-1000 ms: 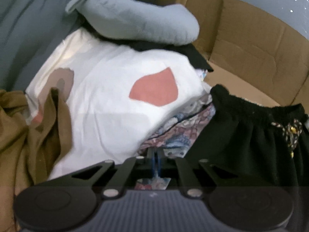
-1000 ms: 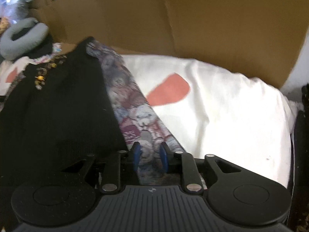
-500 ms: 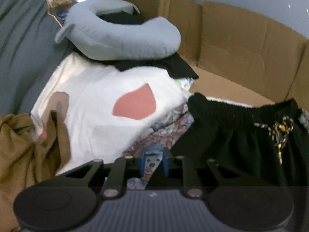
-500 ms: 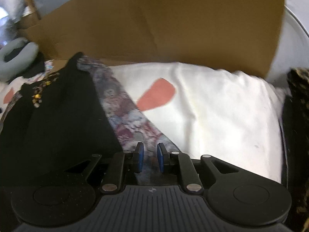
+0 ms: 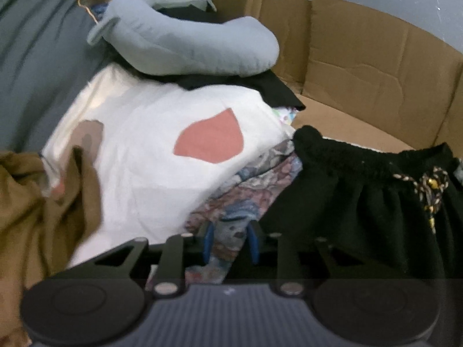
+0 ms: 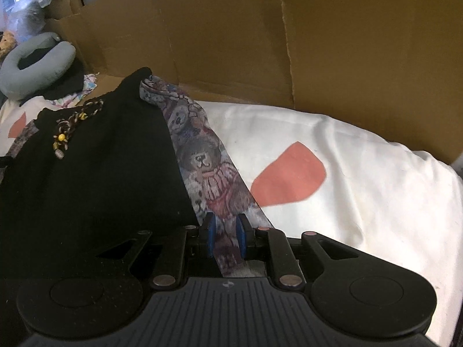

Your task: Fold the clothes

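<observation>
In the left wrist view, the skirt (image 5: pixel 361 211) lies on the patterned cloth (image 5: pixel 246 196), to the right of the pillow (image 5: pixel 162 156). A neck cushion (image 5: pixel 188 49) rests behind, on the pillow's far end. A crumpled garment (image 5: pixel 34 211) sits at the left. Cardboard (image 5: pixel 376 66) stands behind everything.

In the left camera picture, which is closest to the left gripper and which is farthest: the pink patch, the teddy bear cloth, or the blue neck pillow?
From the left gripper:
1. Teddy-bear-print patterned cloth, right between the fingers.
2. Pink patch on the white fabric, farther up, slightly left.
3. Pale blue U-shaped neck pillow, at the back, upper left, on top of the pile.
</observation>
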